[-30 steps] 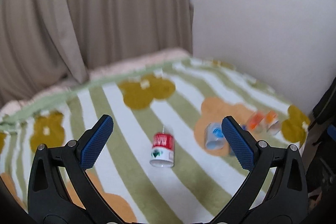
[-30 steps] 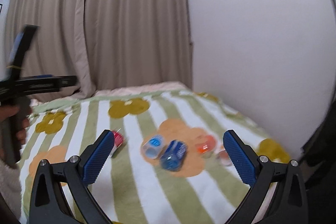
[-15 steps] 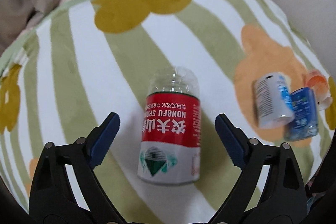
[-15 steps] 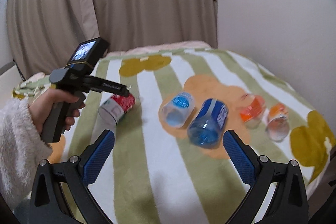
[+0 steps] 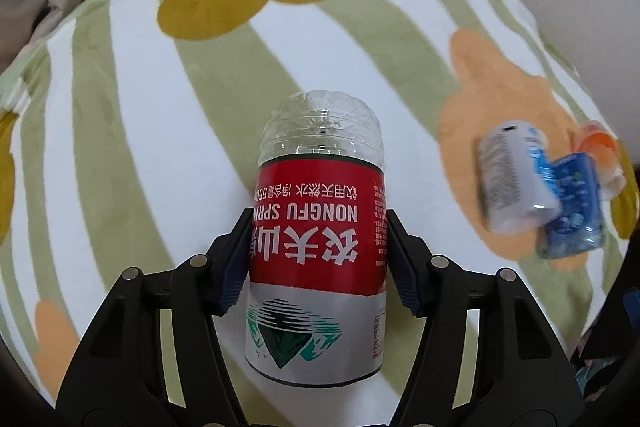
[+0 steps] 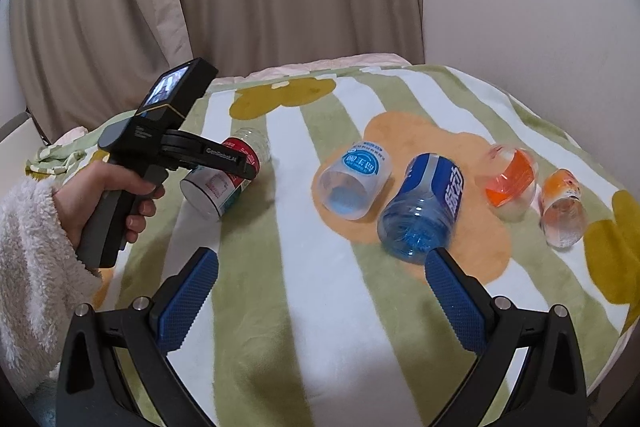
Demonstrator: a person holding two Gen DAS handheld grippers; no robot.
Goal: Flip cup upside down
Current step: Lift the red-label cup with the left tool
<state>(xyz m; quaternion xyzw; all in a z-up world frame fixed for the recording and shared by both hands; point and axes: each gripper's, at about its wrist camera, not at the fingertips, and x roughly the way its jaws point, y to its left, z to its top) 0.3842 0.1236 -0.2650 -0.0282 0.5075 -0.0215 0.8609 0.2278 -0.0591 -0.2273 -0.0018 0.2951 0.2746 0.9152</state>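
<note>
The red-labelled cup (image 5: 320, 227), a cut-off clear bottle lying on its side on the striped blanket (image 5: 132, 99), is being clamped across its label by the jaws of the left gripper (image 5: 320, 259), one pad pressed to each flank; the hold is being taken mid-body, presumably so that the cup can be swung over onto its open end without slipping. Its ribbed closed base is pointing away from the gripper and its open mouth toward it. On the label, "NONGFU SPRIN" is being read upside down, with large white Chinese characters beneath it and a green mountain emblem on the white band. To the right of the red-labelled cup, four more cut cups are lying on their sides: a white-and-blue cup (image 6: 354, 183), a dark blue cup (image 6: 424, 211), an orange cup (image 6: 510, 187) and a smaller orange cup (image 6: 562, 209); their print is too blurred to read. The right gripper (image 6: 320, 303) is being held nearer than the cups, jaws wide apart and empty.
</note>
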